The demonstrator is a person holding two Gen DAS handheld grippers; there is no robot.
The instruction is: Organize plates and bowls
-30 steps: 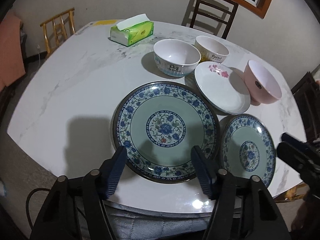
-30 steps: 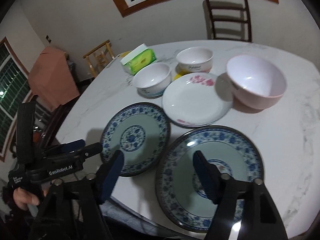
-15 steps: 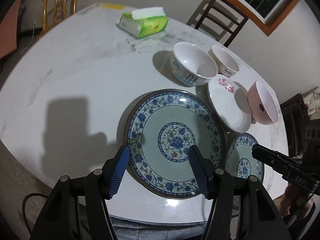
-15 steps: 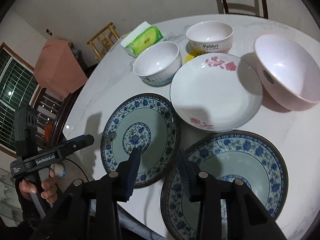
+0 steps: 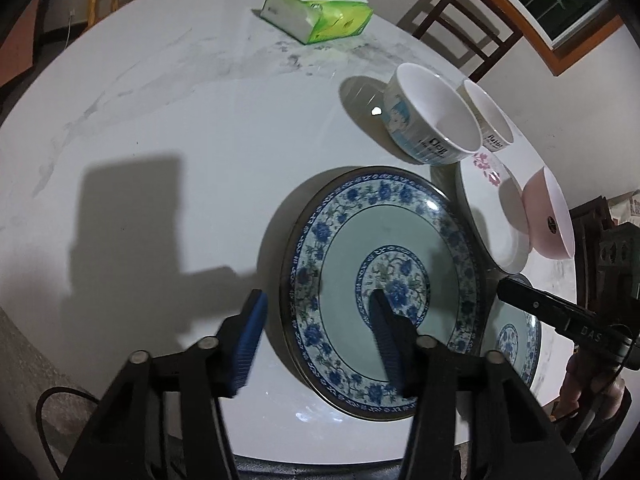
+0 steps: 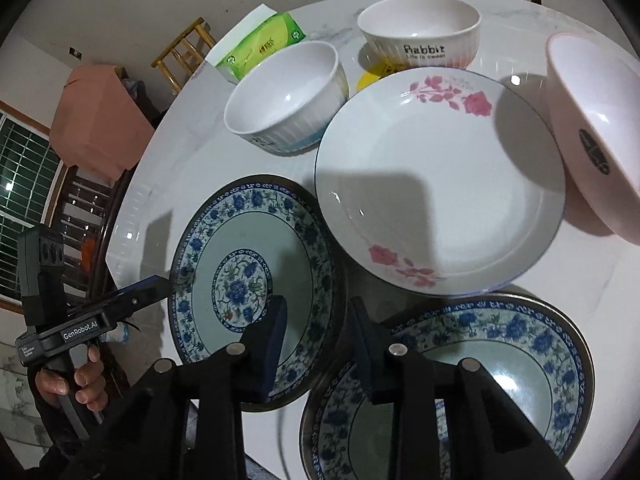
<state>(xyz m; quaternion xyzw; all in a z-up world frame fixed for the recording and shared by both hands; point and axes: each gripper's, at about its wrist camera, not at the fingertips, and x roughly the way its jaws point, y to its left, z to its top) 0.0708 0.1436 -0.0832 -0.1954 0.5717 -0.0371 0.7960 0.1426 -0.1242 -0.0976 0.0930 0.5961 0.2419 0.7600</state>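
Observation:
A large blue-patterned plate (image 5: 384, 280) lies on the white marble table (image 5: 180, 112). My left gripper (image 5: 316, 336) is open and straddles its near left rim, one finger over the plate, one outside. In the right wrist view a blue-patterned plate (image 6: 256, 268) lies left of another blue-patterned plate (image 6: 500, 356). My right gripper (image 6: 318, 340) is open, its fingers either side of the left plate's right rim. A white rose plate (image 6: 440, 176), a ribbed white bowl (image 6: 284, 92), a "Rabbit" bowl (image 6: 420, 28) and a pink bowl (image 6: 592, 128) stand behind.
A green tissue box (image 5: 320, 12) sits at the far side of the table. Wooden chairs (image 5: 468, 32) stand around it. The table's near edge (image 5: 280, 452) runs just under my left gripper. The other hand-held gripper (image 6: 80, 324) shows at the left.
Both grippers have moved down and forward toward the plates. My left gripper shifted onto the large plate's left rim. My right gripper has narrowed and now brackets the left plate's right rim.

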